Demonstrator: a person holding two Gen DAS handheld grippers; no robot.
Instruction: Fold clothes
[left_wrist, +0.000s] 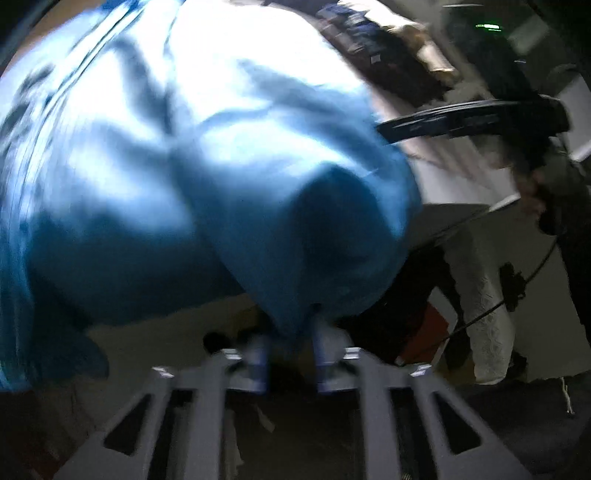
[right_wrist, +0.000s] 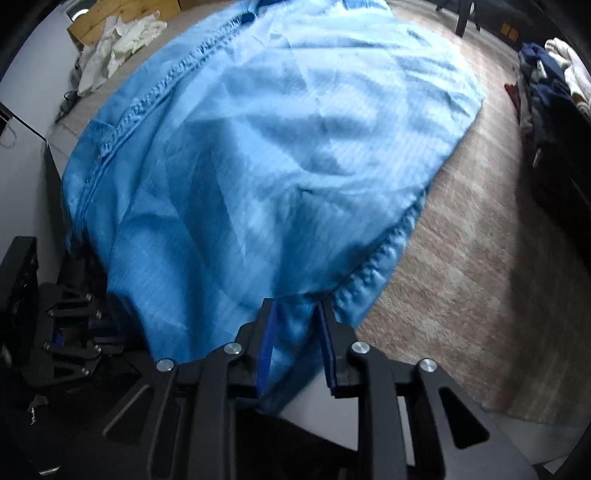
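Both claws were clamped on cloth: my right gripper (right_wrist: 295, 332) pinched a corner of the light-blue, fine-striped garment with a gathered seam (right_wrist: 266, 147), my left gripper (left_wrist: 291, 354) a bunched corner of the same. It hung lifted, spreading out over the beige carpeted surface (right_wrist: 461, 240). I judged this mid-fold; next called for laying it flat, corners level.
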